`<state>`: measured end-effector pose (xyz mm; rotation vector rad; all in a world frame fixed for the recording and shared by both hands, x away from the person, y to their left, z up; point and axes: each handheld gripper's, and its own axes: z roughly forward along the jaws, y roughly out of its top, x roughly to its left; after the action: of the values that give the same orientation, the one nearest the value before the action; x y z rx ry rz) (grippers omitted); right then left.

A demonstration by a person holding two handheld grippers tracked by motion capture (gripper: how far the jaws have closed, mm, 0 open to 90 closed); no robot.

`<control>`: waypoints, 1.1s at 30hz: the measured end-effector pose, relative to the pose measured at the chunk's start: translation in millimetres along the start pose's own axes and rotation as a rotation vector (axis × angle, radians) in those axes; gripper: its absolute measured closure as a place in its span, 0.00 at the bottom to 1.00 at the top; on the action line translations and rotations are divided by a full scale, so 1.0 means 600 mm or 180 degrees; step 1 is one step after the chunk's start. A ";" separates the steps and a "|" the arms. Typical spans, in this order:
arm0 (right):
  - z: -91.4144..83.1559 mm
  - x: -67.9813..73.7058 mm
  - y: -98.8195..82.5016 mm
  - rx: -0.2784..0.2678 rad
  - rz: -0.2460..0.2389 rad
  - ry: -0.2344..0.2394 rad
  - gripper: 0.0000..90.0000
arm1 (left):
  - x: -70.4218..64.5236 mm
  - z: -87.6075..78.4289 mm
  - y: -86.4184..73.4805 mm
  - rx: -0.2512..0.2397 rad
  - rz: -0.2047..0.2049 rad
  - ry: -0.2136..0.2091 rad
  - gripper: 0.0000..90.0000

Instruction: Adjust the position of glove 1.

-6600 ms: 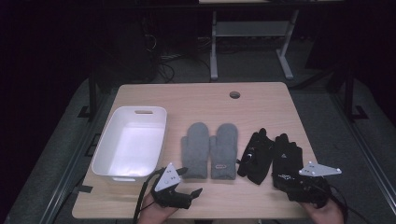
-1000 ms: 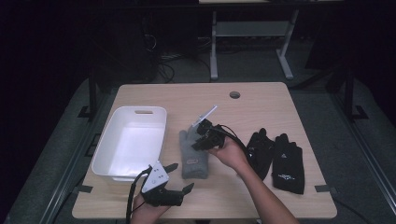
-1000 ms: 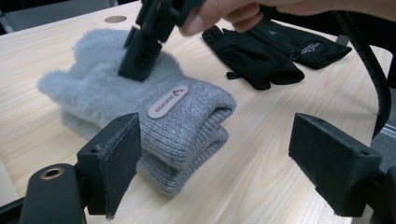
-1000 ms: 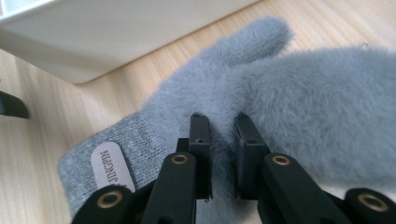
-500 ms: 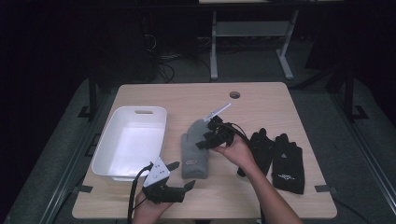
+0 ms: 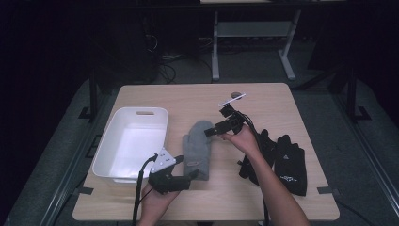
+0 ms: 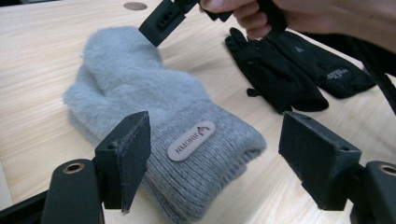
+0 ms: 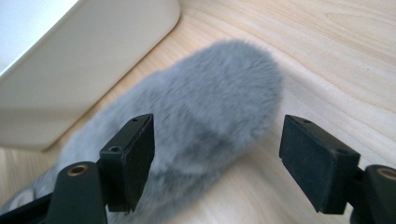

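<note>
While grey mittens [image 6: 197,148] are stacked as pair at worktop [image 6: 188,96] centre, beside white bin [image 6: 131,141], stacking judged done; transfer to bin judged left, black gloves [image 6: 282,162] untouched at right. Right tool [image 6: 210,133], jaws just opened wide, is hovered over mitten tip, nothing pinched. Left tool [image 6: 190,176], jaws spread though slightly narrowed, is aimed at cuff [image 7: 205,149], not yet touching.

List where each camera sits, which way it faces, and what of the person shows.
High view: above the table's near edge, facing forward and down; both forearms, left gripper, right gripper.
Left gripper view: rides that gripper, facing the grey mittens' cuff; right hand beyond.
Right gripper view: faces the mittens' tip beside the white bin.
All share the grey mittens.
</note>
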<state>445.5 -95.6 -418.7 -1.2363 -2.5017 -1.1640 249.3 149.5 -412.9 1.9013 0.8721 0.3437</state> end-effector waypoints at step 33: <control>0.077 -0.040 -0.003 0.0040 0.0340 0.0493 0.82 | 0.011 0.010 -0.001 0.0181 -0.0152 -0.0124 0.22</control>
<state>469.7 -80.1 -461.8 -1.2104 -2.2993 -1.1686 257.1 149.9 -417.0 1.9299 0.9084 0.2546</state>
